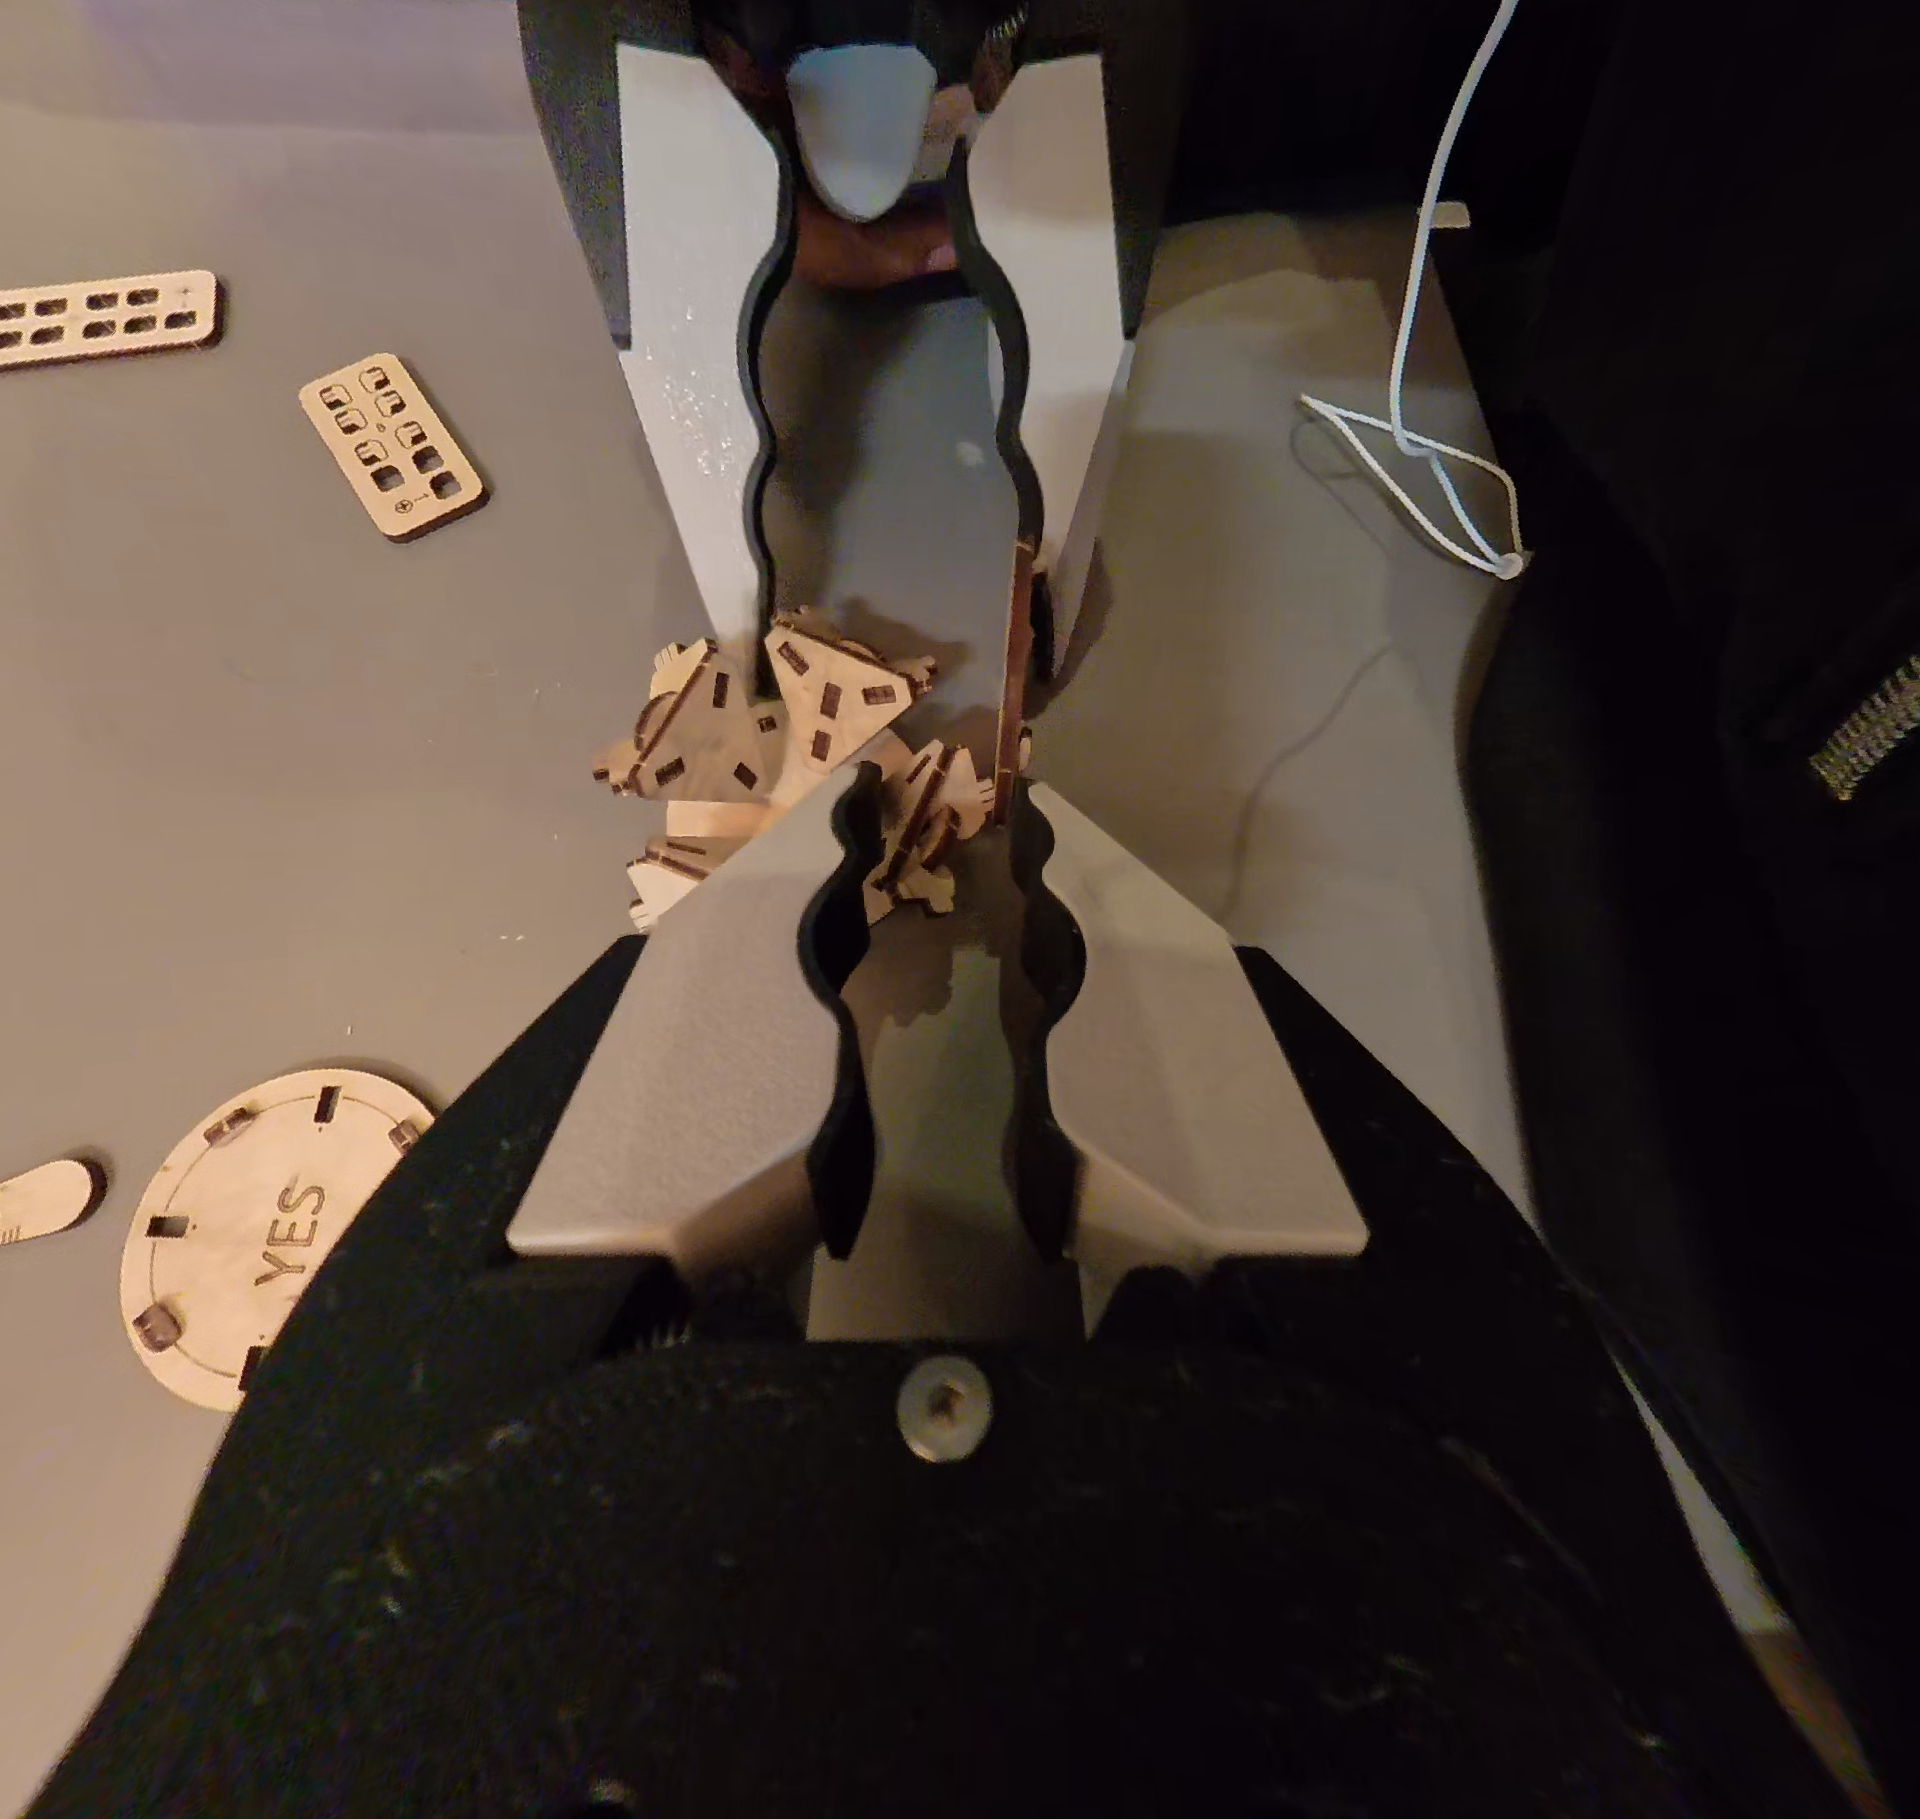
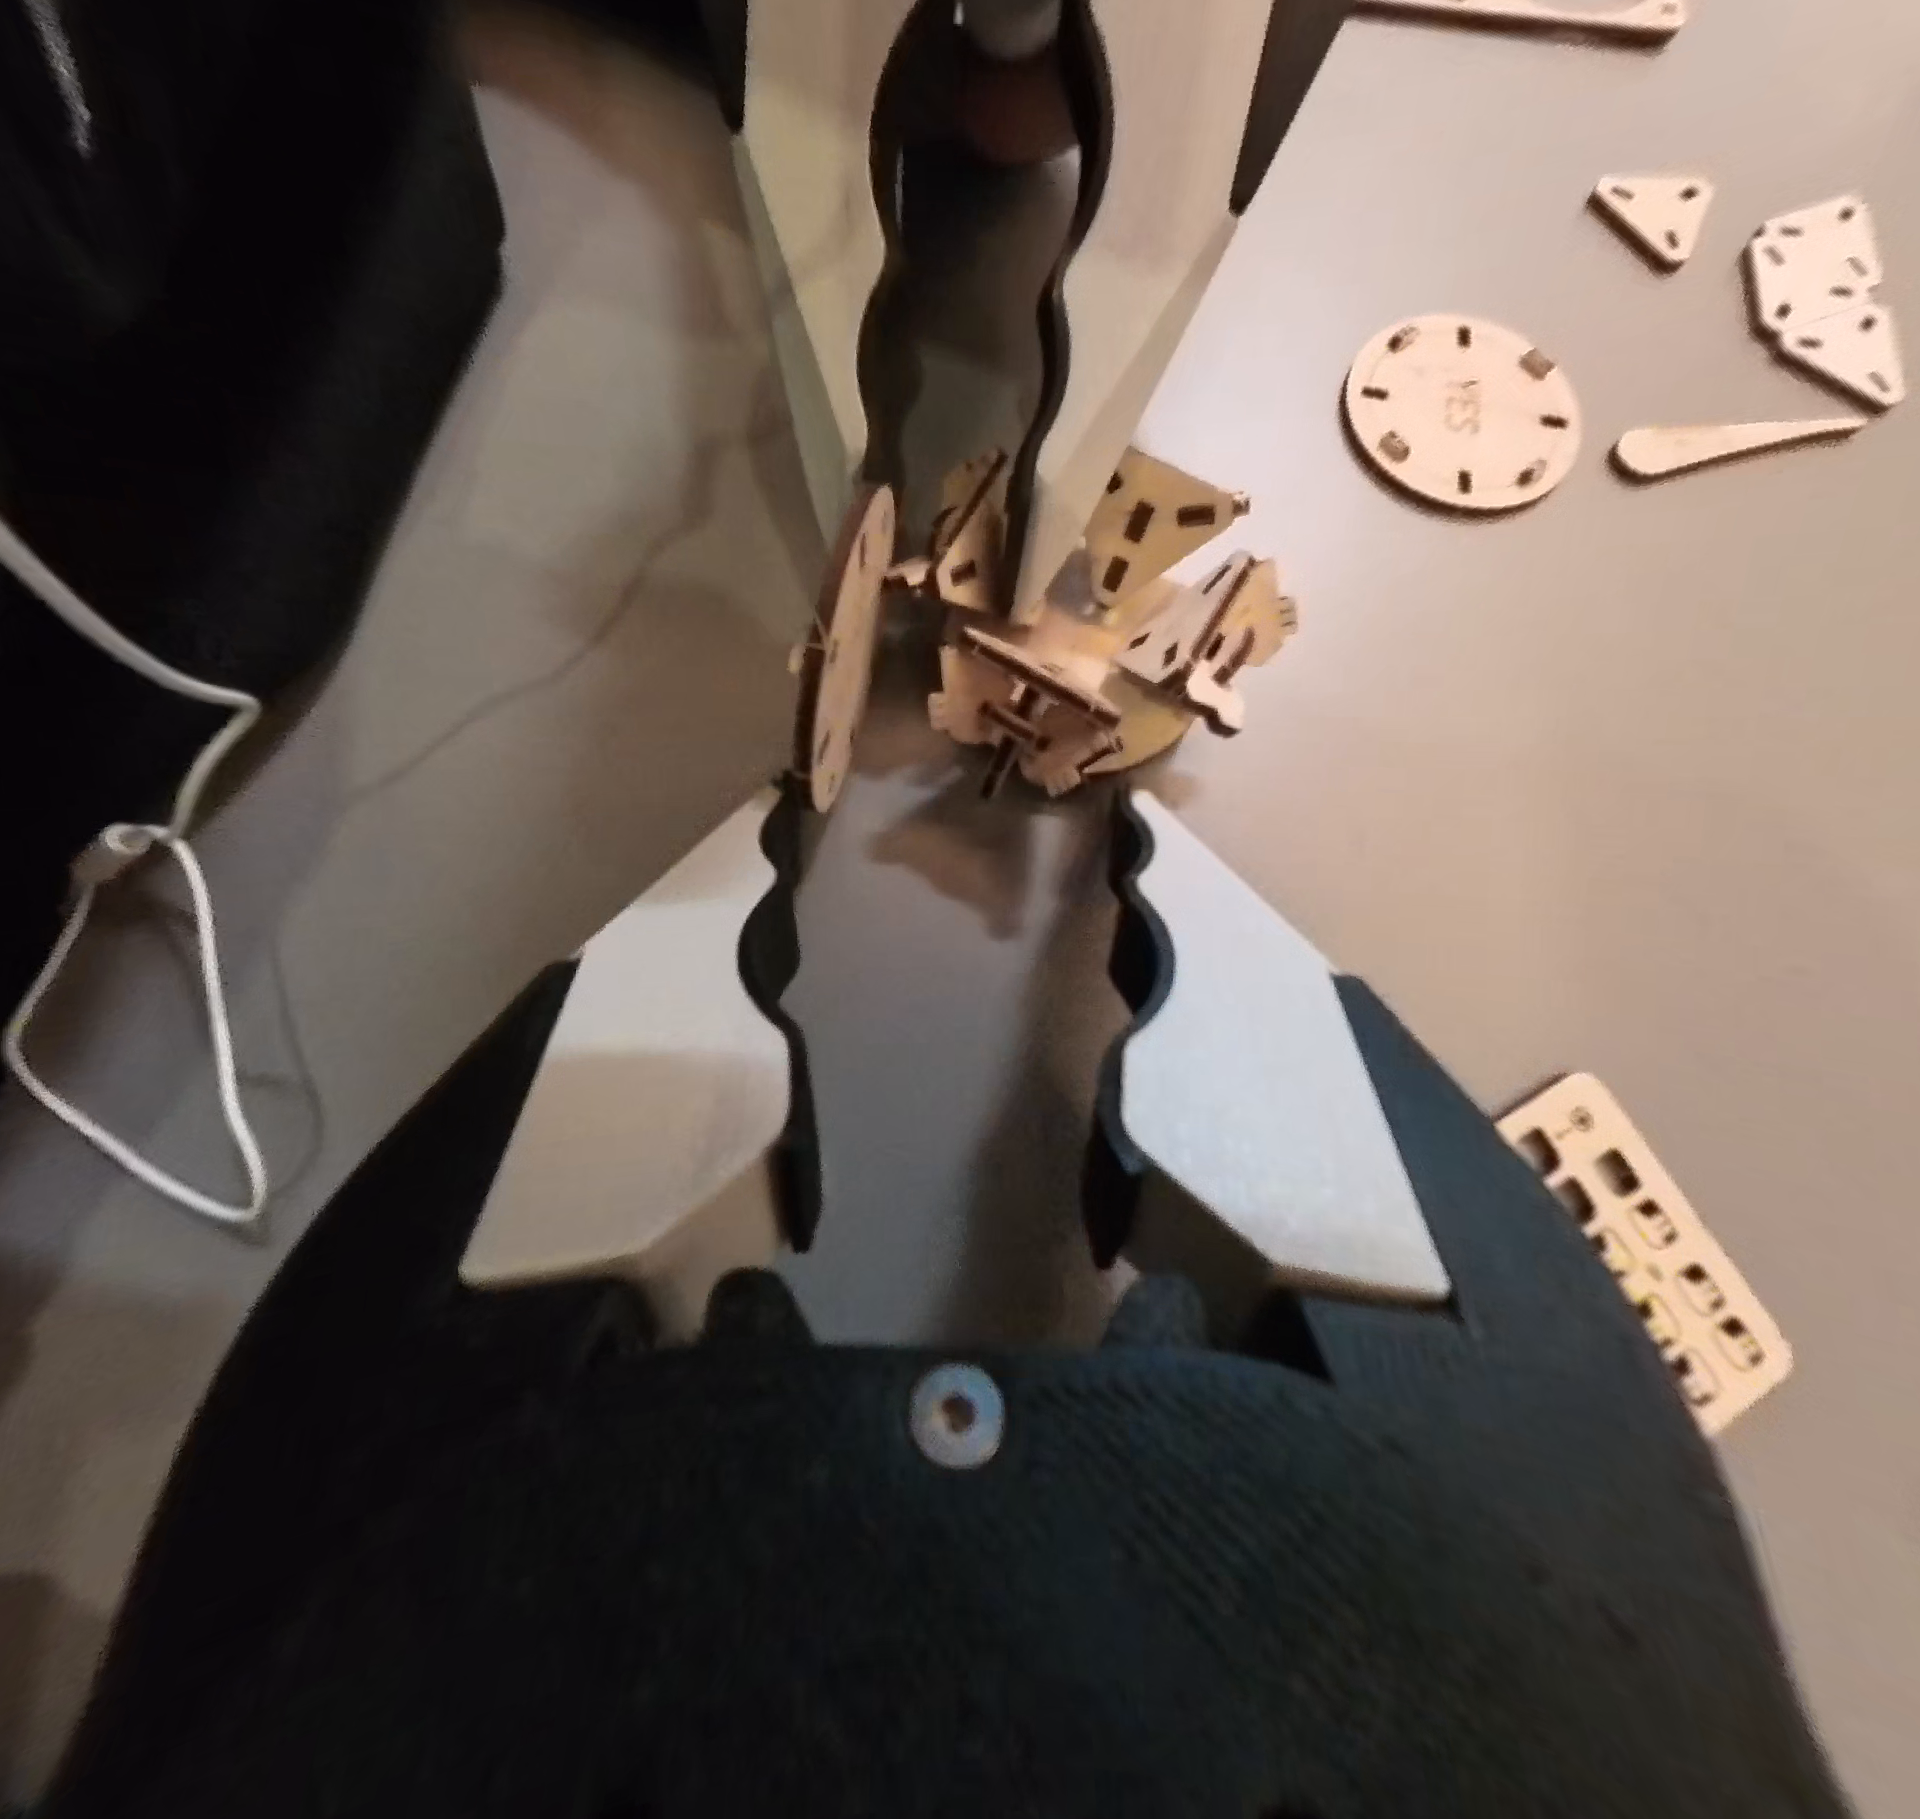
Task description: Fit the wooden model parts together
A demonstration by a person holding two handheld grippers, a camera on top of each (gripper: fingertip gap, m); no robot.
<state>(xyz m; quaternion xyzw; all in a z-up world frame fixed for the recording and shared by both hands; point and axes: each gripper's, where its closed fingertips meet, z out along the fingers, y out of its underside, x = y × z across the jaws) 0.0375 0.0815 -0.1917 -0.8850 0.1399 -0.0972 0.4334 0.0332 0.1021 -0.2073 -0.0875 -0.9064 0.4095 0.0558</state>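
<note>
A small assembly of slotted light-wood pieces (image 1: 717, 730) rests on the grey table (image 1: 312, 730). My left gripper (image 1: 945, 793) is shut on its near end, clamping a tabbed wooden piece (image 1: 920, 834) and a round wooden disc (image 1: 1010, 668) that stands on edge against my right finger. In the right wrist view the left gripper (image 2: 956, 533) comes in from the top onto the assembly (image 2: 1049, 689), with the disc (image 2: 842, 647) at its left side. My right gripper (image 2: 956, 813) is wide open and holds nothing. Its left fingertip (image 2: 779, 824) lies just below the disc's lower edge.
Loose wooden parts lie about: a slotted round disc (image 1: 260, 1239) (image 2: 1465, 413), a slotted rectangular plate (image 1: 395, 444) (image 2: 1652, 1250), triangular pieces (image 2: 1652, 216) and a paddle-shaped stick (image 2: 1745, 444). A white cord (image 1: 1455, 315) and a person's dark clothing (image 1: 1714, 834) lie alongside the table. My two grippers' fingertips are within a few centimetres of each other.
</note>
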